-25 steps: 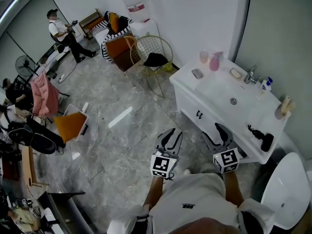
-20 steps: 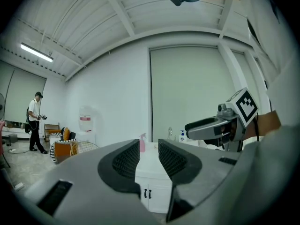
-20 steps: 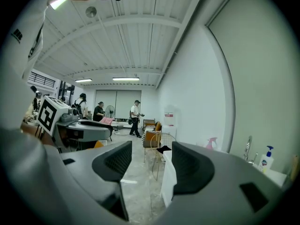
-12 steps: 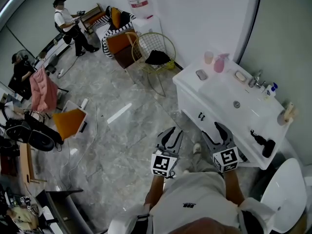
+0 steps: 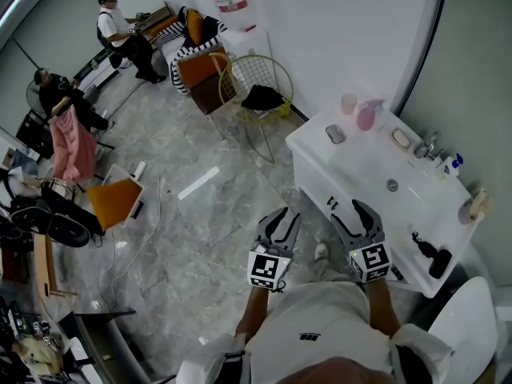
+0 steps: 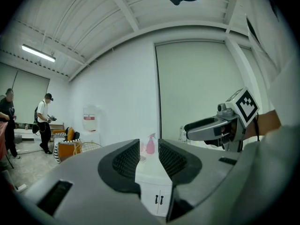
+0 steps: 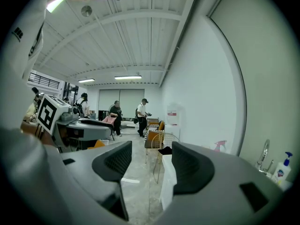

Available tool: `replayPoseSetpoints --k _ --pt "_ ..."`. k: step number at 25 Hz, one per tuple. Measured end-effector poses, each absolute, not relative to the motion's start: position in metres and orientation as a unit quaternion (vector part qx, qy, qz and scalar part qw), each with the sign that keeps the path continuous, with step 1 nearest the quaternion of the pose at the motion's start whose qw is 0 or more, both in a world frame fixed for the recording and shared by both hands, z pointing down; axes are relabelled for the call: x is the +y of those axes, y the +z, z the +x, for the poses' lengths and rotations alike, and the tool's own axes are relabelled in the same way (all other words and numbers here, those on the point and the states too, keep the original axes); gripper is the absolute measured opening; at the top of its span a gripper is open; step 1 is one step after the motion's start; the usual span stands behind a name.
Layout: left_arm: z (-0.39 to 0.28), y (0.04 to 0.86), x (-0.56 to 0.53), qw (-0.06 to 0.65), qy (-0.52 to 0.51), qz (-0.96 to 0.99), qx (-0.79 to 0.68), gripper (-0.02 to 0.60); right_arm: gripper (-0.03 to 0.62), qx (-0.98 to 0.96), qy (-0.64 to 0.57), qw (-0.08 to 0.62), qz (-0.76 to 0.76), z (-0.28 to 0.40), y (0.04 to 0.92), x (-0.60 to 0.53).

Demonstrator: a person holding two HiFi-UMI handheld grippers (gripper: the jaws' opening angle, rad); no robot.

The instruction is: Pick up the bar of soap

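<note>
Soap [image 5: 402, 138], a pale bar as best I can judge, lies at the back of the white desk [image 5: 316, 144], just beside the tap [image 5: 430, 144]. From the right claw [image 5: 358, 224] it sits toward 1 o'clock, well apart. The left claw [image 5: 278, 229] is farther off, so the right is the likelier one to reach. Both claws are parted with nothing between them. The bar's long axis seems to run from 10 to 4 o'clock.

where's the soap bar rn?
Head view, right side: the soap bar lies at the back of the white vanity counter, between the pink spray bottle and the faucet.
</note>
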State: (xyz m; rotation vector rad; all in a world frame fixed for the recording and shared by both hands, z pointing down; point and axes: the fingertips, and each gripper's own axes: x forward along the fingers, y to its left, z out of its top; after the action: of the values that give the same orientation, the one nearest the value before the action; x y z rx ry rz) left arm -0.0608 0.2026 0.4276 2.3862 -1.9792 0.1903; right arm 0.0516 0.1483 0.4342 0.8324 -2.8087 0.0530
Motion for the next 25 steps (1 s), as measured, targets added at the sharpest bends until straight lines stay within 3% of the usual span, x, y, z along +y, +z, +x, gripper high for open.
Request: replayPoseSetpoints --k 25 --pt "-0.056 0.422 0.039 0.023 0.087 0.743 -0.663 0.120 0.280 -0.963 0.036 0.103 0.247 0.056 0.439 -0.023"
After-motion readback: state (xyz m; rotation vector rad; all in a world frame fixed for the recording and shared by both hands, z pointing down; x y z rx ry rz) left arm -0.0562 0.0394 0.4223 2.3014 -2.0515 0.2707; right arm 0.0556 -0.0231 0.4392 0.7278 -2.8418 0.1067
